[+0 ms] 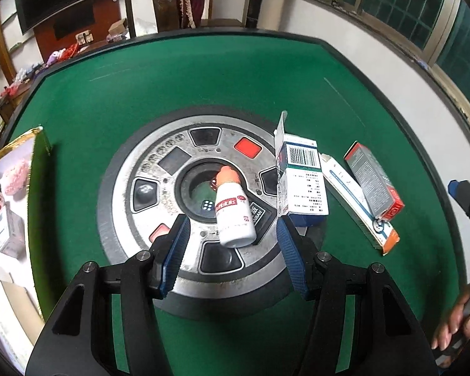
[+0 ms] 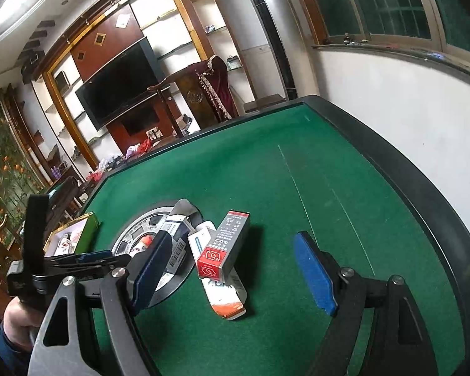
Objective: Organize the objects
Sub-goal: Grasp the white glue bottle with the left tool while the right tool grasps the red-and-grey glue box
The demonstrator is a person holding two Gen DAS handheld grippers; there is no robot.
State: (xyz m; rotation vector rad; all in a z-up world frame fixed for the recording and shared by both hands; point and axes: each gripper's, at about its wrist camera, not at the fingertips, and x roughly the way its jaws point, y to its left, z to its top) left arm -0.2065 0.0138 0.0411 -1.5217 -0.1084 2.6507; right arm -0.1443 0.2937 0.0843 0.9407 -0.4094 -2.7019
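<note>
Green felt table (image 1: 203, 81) with a dark raised rim, filling both views; behind it a panelled wall unit with a large black television (image 2: 119, 84), tall windows at 1 o'clock. Set into the felt, a round silver control dial (image 1: 159, 188) with dark buttons, one red, and dice in its centre well.

Left gripper (image 1: 233, 235) pointing steeply down over the dial, jaws about half open and gripping nothing. Between the blue fingertips (image 1: 180, 235), at their 12 o'clock, a small white bottle (image 1: 235, 213) with a peach cap, lying on the dial with the cap aimed at the centre well, touching neither pad as far as can be seen. At 9 o'clock of the left view, a gold-edged tray (image 1: 39, 144) already containing a bottle and boxes.

At 2 o'clock from the bottle, a white and teal barcode box (image 1: 302, 181) with its flap raised, just beside the right-hand fingertip. At 3 o'clock, a long white and orange box (image 1: 357, 213) flat on the felt, a grey and red box (image 1: 374, 181) resting across it.

Right gripper (image 2: 235, 266) wide open, empty, the grey and red box and the long box between its fingers but untouched. A hand (image 1: 454, 326) at 4 o'clock.
</note>
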